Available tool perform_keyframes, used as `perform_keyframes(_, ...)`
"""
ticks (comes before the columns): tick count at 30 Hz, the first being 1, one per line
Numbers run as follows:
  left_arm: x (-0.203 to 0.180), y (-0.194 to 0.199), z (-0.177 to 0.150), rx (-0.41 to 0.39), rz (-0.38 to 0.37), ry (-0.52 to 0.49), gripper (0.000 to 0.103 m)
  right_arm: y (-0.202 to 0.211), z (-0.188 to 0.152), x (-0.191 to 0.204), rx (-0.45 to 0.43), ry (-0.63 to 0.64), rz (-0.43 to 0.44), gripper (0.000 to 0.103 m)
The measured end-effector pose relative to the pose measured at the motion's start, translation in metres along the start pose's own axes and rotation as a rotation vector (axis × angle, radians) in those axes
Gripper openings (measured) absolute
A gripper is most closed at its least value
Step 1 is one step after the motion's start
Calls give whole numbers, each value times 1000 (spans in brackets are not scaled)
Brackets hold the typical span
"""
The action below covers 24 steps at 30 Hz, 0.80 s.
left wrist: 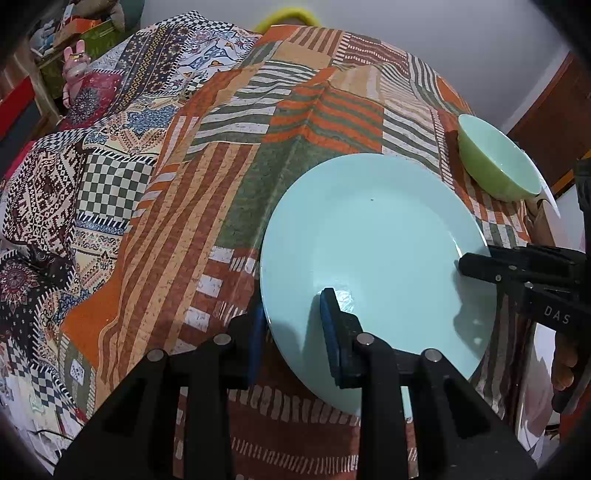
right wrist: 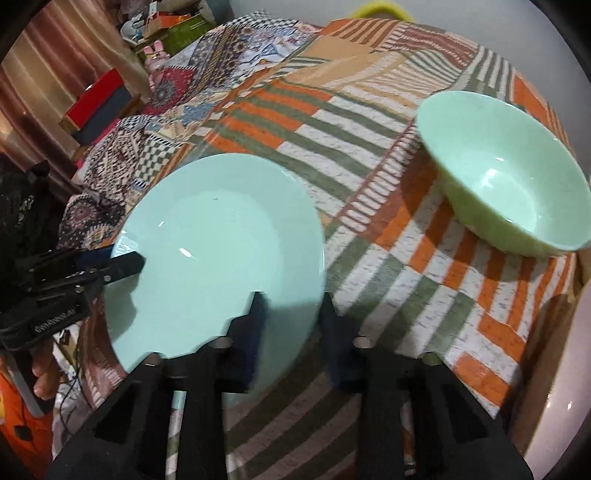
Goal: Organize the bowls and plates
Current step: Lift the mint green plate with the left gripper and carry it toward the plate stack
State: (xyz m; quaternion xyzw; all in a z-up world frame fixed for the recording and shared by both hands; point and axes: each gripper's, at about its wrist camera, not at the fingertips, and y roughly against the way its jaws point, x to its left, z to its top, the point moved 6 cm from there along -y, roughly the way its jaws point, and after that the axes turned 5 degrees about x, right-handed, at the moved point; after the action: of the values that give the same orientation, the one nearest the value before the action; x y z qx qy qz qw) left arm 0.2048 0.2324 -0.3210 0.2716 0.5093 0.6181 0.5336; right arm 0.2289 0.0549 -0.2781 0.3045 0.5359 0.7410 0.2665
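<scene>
A pale turquoise plate [left wrist: 373, 240] [right wrist: 221, 236] lies on the patchwork cloth [left wrist: 207, 192] near the table's front. My left gripper [left wrist: 291, 306] is shut on its near rim, one blue-padded finger under the edge and the other on top; in the right wrist view it [right wrist: 136, 262] reaches in over the plate's left rim. My right gripper [right wrist: 291, 302] straddles the opposite rim, shut on it, and its black tip [left wrist: 465, 264] rests on the plate's right edge. A light green bowl [left wrist: 498, 166] [right wrist: 506, 177] stands upright, apart from the plate, toward the table's right edge.
The cloth-covered table drops off just beyond the bowl. A pink rabbit figure [left wrist: 74, 70] and boxes [right wrist: 96, 99] crowd the far left. Something yellow [left wrist: 284, 18] pokes up behind the far edge. A person's fingers [left wrist: 565, 365] wrap the right gripper's handle.
</scene>
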Motion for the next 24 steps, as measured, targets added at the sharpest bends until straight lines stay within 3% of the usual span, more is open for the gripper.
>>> perform_keyframes(8, -10, 20, -4, -22, -7, -8, 29, 18, -8, -1, -46, -2, -16, 20)
perform_keyframes(13, -21, 52, -5, -87, -15, -15, 29, 53, -12, -2, -133, -32, 24, 20)
perform_keyframes(24, -57, 115, -13, -186, -58, -49, 29, 127, -35, 2, -326, -43, 6, 20)
